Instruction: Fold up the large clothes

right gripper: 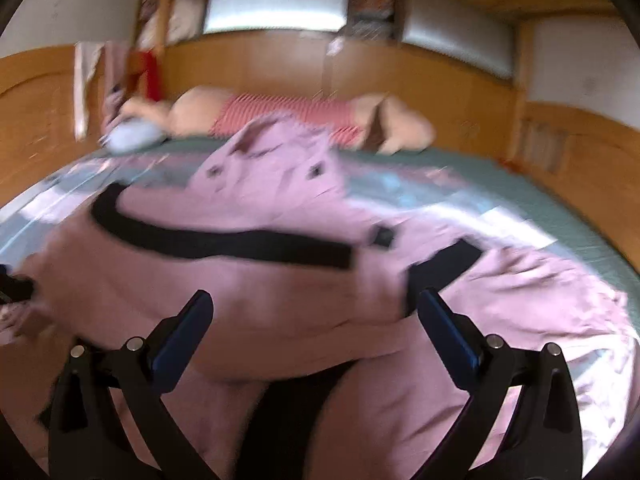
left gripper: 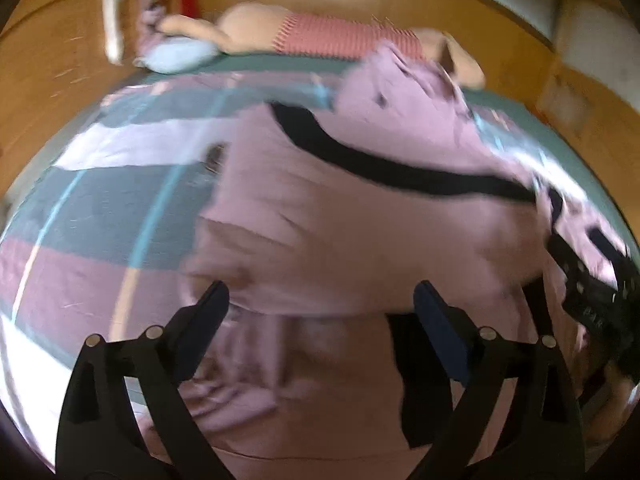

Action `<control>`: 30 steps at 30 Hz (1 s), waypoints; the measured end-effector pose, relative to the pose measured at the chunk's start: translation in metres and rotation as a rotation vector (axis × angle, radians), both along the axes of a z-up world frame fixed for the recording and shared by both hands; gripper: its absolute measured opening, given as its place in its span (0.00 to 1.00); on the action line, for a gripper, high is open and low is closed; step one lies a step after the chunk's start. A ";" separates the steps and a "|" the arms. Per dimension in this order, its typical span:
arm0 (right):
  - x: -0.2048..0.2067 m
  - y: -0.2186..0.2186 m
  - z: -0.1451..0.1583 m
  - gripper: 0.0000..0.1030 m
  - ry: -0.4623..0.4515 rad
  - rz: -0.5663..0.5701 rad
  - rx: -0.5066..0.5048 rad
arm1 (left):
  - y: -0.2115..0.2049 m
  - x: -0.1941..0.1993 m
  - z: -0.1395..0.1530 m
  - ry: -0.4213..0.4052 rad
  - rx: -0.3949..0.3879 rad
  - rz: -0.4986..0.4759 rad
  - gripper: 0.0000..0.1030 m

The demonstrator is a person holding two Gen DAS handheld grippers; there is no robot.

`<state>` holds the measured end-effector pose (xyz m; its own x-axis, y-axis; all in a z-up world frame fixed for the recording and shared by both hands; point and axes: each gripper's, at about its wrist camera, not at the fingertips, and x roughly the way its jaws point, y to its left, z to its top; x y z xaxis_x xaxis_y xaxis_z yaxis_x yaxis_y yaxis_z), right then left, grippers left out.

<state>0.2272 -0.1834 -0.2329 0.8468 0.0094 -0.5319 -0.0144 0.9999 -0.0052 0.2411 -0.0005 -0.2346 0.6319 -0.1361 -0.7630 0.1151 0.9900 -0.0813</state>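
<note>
No containers in sight. Pink garment (left gripper: 360, 208) with black bands (left gripper: 400, 168) lies spread on the bed (left gripper: 100, 200), collar end toward a plush toy (right gripper: 280, 116) by the wooden headboard (right gripper: 260, 64). Left gripper (left gripper: 320, 300): fingers wide apart, garment below and beyond them, nothing pinched. Right gripper (right gripper: 316, 308): fingers likewise spread, cloth bunched between and under them, not gripped. Both views blurred.

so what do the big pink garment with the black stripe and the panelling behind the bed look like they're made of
The pink garment with the black stripe looks like soft matte woven cloth, perhaps cotton: it rumples into loose folds and shows no sheen. The black stripe seems a flat sewn-on fabric band. The orange-brown panelling behind the bed looks like smooth wood or wood veneer with a faint gloss; blur leaves the grain unclear.
</note>
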 end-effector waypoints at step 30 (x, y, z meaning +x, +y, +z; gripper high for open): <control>0.028 0.036 -0.055 0.99 0.271 0.072 -0.006 | -0.003 0.022 -0.039 0.131 0.077 0.035 0.98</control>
